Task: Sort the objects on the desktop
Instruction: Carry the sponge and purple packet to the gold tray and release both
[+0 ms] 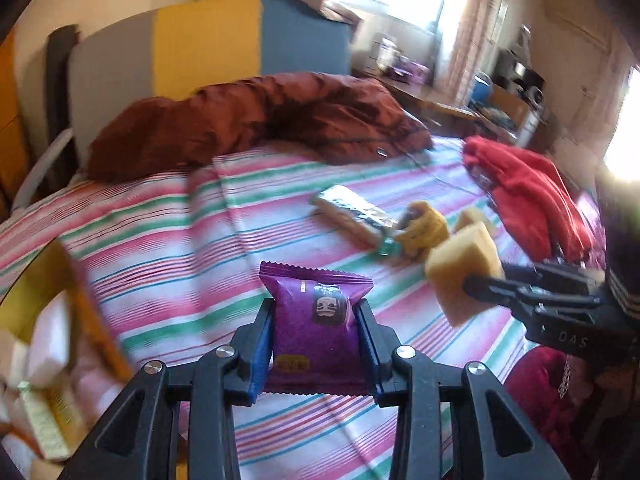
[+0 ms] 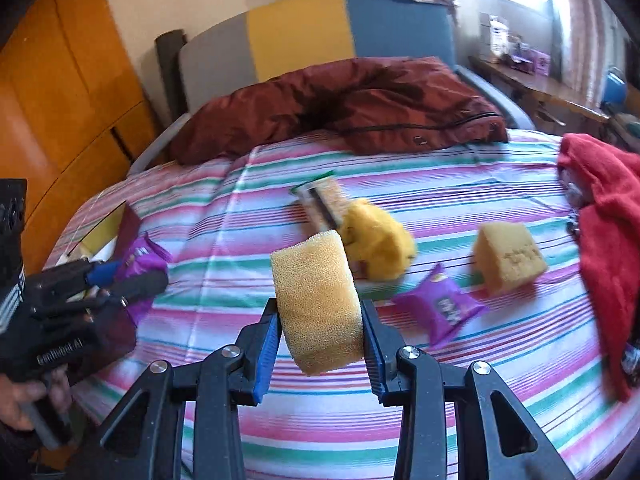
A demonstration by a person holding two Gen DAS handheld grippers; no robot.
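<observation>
you're working over a bed covered by a striped sheet (image 2: 400, 184), pink, green and white, and everything here sits relative to it. at its far end lies a dark red quilt (image 2: 360, 104), bunched against the grey, yellow and blue headboard (image 2: 320, 28). on the sheet's right edge a bright red garment (image 2: 608, 232) lies heaped. at the sheet's left edge there's an open box (image 1: 48, 320), blurred, with pale packets inside. your right gripper (image 2: 320, 316) is clenched on a yellow sponge (image 2: 316, 304), its blue pads pressing both sides, and the sponge hangs above the sheet's near middle. your left gripper (image 1: 316, 336) is clamped on a purple snack packet (image 1: 316, 320), held upright above the sheet's near side; in the right wrist view that same gripper shows near the sheet's left edge, close to the box. on the sheet itself, past the held sponge, a yellow plush toy (image 2: 372, 240) lies around the middle, touching a green-edged wrapped packet (image 2: 320, 200) just beyond it. a second yellow sponge (image 2: 512, 256) rests on the sheet to the right of the toy, near the red garment. a second purple snack packet (image 2: 440, 308) lies flat on the sheet between the toy and that sponge, a little nearer to you.
</observation>
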